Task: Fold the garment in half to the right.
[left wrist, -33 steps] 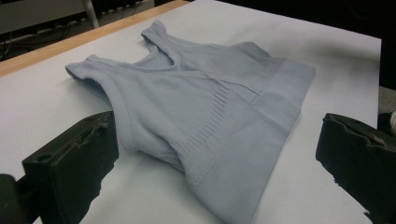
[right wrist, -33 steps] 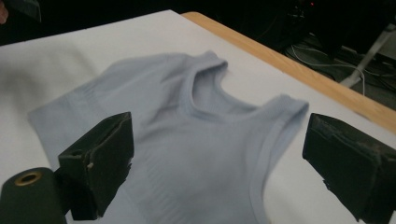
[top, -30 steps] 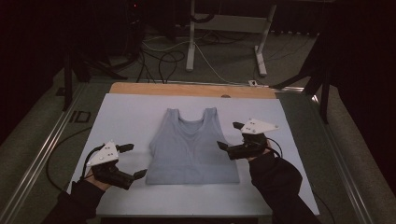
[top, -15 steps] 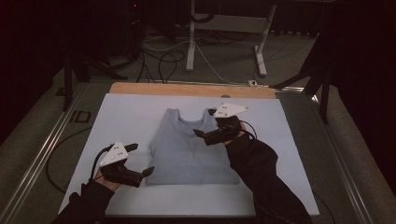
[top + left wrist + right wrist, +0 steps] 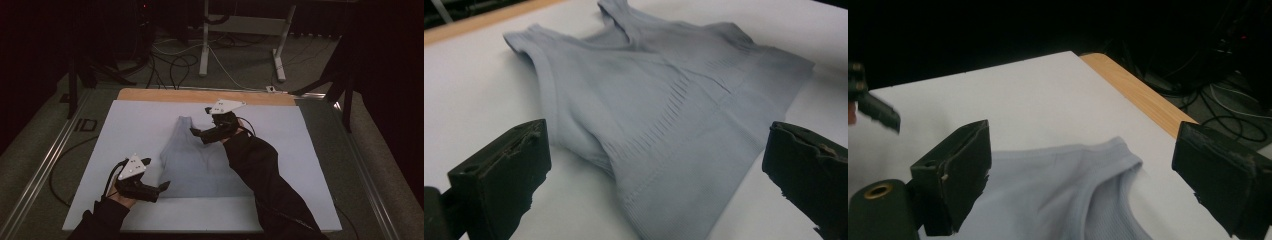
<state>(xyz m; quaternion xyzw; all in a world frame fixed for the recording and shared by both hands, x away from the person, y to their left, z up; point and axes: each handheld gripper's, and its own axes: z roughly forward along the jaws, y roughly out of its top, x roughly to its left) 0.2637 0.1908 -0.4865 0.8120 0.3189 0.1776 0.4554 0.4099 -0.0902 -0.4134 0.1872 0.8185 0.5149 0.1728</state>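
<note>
Presently: one pale blue tank top (image 5: 197, 160), flat on the white tabletop (image 5: 125, 125).
Left gripper (image 5: 159, 189) at the top's near left hem corner, fingers (image 5: 504, 175) spread wide, empty. Right gripper (image 5: 196, 133) above the top's far edge, beside the shoulder strap (image 5: 1118, 155), fingers (image 5: 955, 170) wide apart, holding nothing. Wooden strip (image 5: 200, 96) beyond the top, along the tabletop's far edge.

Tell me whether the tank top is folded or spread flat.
Partly folded. The grey tank top has one strap side turned over onto its body, under the right claw; the other strap and the hem lie flat on the white table.
</note>
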